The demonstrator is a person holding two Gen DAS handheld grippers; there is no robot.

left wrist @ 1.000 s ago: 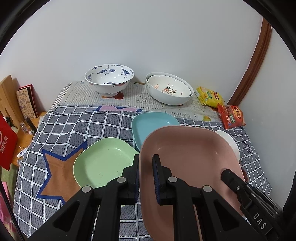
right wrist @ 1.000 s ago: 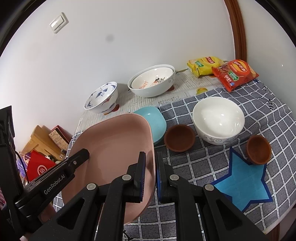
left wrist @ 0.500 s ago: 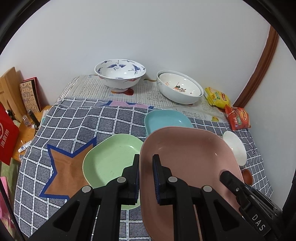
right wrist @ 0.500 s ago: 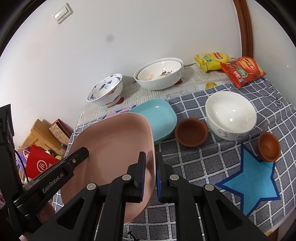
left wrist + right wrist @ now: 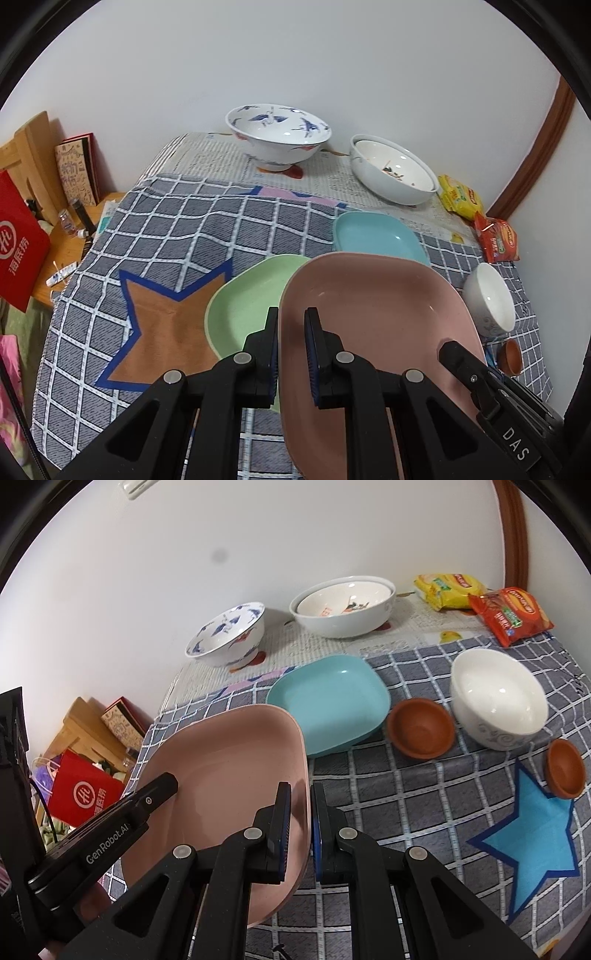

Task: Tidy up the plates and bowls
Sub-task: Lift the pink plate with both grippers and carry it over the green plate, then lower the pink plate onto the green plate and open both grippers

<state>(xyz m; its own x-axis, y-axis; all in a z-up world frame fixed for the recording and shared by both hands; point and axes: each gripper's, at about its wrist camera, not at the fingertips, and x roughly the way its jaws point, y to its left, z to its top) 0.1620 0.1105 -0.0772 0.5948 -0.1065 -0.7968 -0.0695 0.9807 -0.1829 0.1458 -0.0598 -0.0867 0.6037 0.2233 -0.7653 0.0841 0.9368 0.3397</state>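
Both grippers grip the pink plate [image 5: 376,314] — the left gripper [image 5: 291,354] has its jaws closed over the plate's left rim, and the right gripper [image 5: 301,830] pinches the opposite rim between its two fingers. The plate hangs above the checked cloth [image 5: 184,229], tilted a little, and in the left wrist view it overlaps the right side of the green plate [image 5: 243,299] lying on the cloth. The green plate sits partly on a brown star patch [image 5: 166,325].

Just behind the pink plate lies the blue plate [image 5: 328,701], flat on the cloth. To its right stand a small brown bowl [image 5: 421,727] and, beside that, a white bowl [image 5: 498,698]; a second brown bowl [image 5: 565,768] rests near the blue star patch [image 5: 535,834].

Along the wall, on the newspaper [image 5: 221,162], stand a blue-and-white patterned bowl [image 5: 277,129] and a stack of large white bowls [image 5: 343,605] — the two well apart. Two snack packets, one yellow [image 5: 447,587] and one red [image 5: 513,613], lie in the far right corner.
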